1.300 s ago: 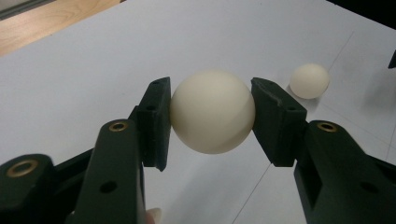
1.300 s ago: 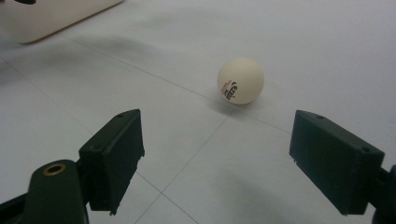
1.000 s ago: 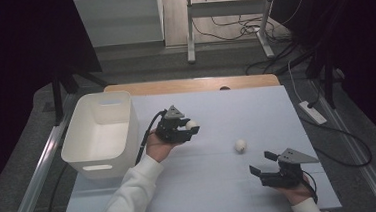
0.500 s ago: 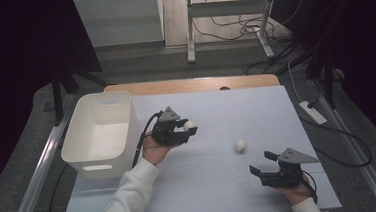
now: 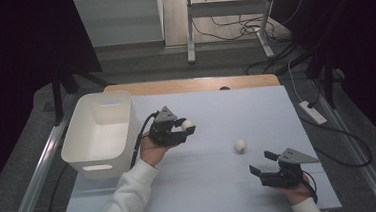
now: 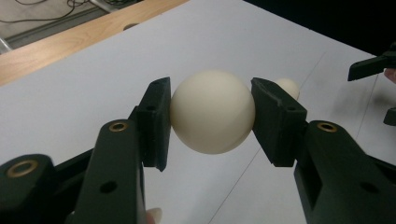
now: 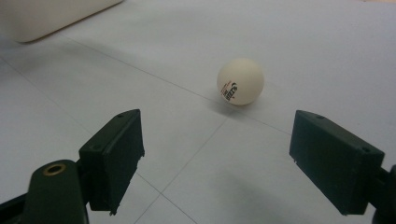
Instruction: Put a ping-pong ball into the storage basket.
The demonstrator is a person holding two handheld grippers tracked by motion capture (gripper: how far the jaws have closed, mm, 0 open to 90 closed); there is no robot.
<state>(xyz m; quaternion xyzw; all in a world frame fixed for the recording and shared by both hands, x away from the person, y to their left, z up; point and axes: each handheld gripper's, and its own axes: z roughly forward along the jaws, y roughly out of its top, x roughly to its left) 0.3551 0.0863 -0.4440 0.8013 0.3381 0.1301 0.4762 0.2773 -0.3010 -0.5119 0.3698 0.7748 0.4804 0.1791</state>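
Observation:
A cream ping-pong ball (image 6: 212,112) is clamped between the jaws of my left gripper (image 5: 187,126), which hangs above the white table just right of the white bin (image 5: 100,132). The held ball (image 5: 187,124) shows at the gripper's tip in the high view. A second ball (image 5: 239,145) with small print lies on the table right of centre; it also appears as (image 7: 240,81) and, behind the left jaw, as (image 6: 288,85). My right gripper (image 5: 263,163) rests near the front right edge, open, jaws pointing toward that loose ball with a gap between them (image 7: 215,158).
The white bin's rim (image 5: 73,144) stands at the table's left side; its corner (image 7: 46,16) is seen far off. A wooden strip (image 5: 189,85) runs along the table's far edge. Cables and a power strip (image 5: 313,112) lie on the floor to the right.
My left gripper, still holding its ball, has drifted slightly left and lower toward the bin. The right gripper and the loose ball have stayed put.

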